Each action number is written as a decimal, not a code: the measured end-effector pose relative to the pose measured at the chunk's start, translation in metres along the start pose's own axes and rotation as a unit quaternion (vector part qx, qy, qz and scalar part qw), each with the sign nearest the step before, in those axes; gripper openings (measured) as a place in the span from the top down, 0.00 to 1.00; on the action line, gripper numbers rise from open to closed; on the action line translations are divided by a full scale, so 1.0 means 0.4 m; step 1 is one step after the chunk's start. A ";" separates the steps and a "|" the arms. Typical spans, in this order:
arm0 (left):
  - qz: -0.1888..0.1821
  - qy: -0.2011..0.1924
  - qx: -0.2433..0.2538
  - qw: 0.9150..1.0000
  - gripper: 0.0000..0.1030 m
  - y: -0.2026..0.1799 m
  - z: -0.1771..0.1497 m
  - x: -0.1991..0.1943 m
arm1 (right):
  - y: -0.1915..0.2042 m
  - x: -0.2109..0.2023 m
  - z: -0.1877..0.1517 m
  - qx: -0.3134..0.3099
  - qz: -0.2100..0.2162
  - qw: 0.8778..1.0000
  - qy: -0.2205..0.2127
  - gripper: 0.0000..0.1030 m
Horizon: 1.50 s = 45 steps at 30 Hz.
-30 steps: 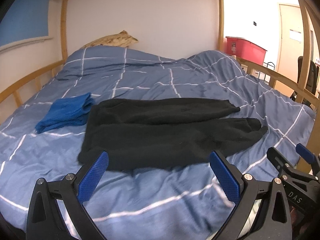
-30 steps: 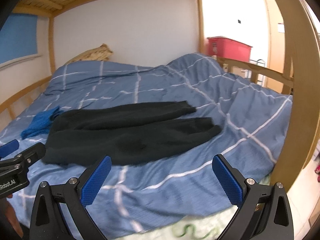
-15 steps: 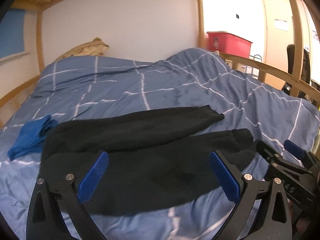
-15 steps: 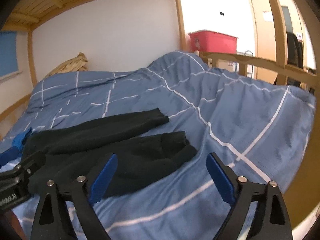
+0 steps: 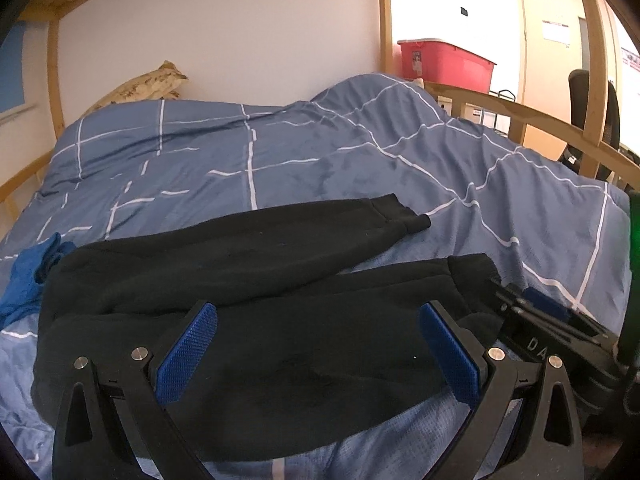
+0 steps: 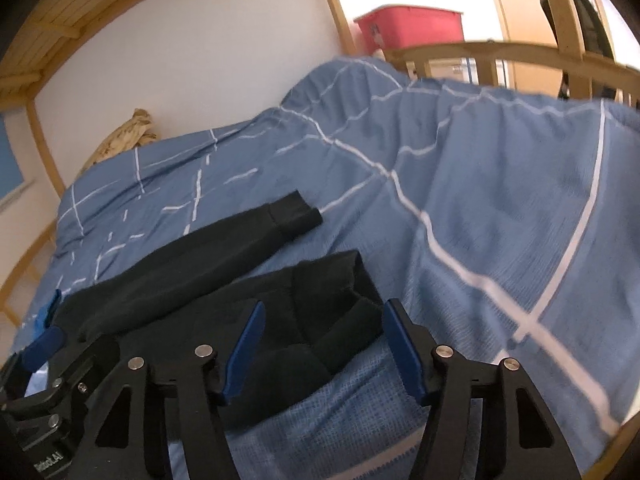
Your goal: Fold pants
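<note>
Black pants [image 5: 248, 312] flat, 2 legs apart, left gripper [image 5: 316, 354] wide open, right gripper [image 6: 320, 354] closing, both empty

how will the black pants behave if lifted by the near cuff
The black pants look soft and thick, so they would probably droop from the right tongs. On the rumpled duvet they may drag instead of sliding.

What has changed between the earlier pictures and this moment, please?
Both grippers have moved in over the black pants. The left gripper, jaws wide open, now straddles the near leg; the right gripper is at that leg's cuff, and its jaws have just been closing with the cuff between them, not yet pinched. The pants, the blue cloth and the duvet lie as before.
</note>
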<state>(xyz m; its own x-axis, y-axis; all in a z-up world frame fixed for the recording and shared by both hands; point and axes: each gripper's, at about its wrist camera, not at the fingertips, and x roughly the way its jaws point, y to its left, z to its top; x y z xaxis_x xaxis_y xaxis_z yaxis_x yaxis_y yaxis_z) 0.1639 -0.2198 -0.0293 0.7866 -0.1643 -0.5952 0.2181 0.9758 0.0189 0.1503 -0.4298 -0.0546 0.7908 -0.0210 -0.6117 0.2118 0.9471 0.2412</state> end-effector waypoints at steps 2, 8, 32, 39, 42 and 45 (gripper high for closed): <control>0.001 -0.001 0.004 1.000 0.00 -0.007 0.003 0.011 | -0.006 0.011 -0.007 0.006 -0.009 1.000 0.008 0.42; 0.002 0.013 -0.001 1.000 0.00 -0.011 0.004 0.046 | -0.030 0.038 -0.001 0.034 -0.024 0.999 0.028 0.51; -0.020 0.037 0.015 0.999 0.00 -0.038 -0.032 0.037 | -0.026 -0.034 -0.036 -0.034 -0.141 0.989 0.022 0.95; -0.018 0.036 0.009 0.999 0.00 -0.005 -0.042 0.022 | -0.003 -0.066 -0.025 -0.057 -0.162 0.985 0.019 0.65; -0.016 0.030 0.005 0.999 0.00 0.013 -0.042 0.005 | 0.026 -0.120 -0.012 -0.076 -0.160 0.984 -0.016 0.43; -0.015 0.025 0.007 1.000 0.00 0.033 -0.030 -0.014 | 0.055 -0.148 0.020 -0.082 -0.125 0.988 -0.029 0.43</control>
<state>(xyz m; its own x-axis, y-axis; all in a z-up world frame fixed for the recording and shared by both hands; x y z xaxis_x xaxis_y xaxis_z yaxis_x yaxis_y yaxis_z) 0.1553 -0.2044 -0.0352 0.7496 -0.1852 -0.6355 0.2495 0.9683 0.0122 0.1127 -0.4104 -0.0070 0.7580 -0.2738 -0.5920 0.3114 0.9494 -0.0403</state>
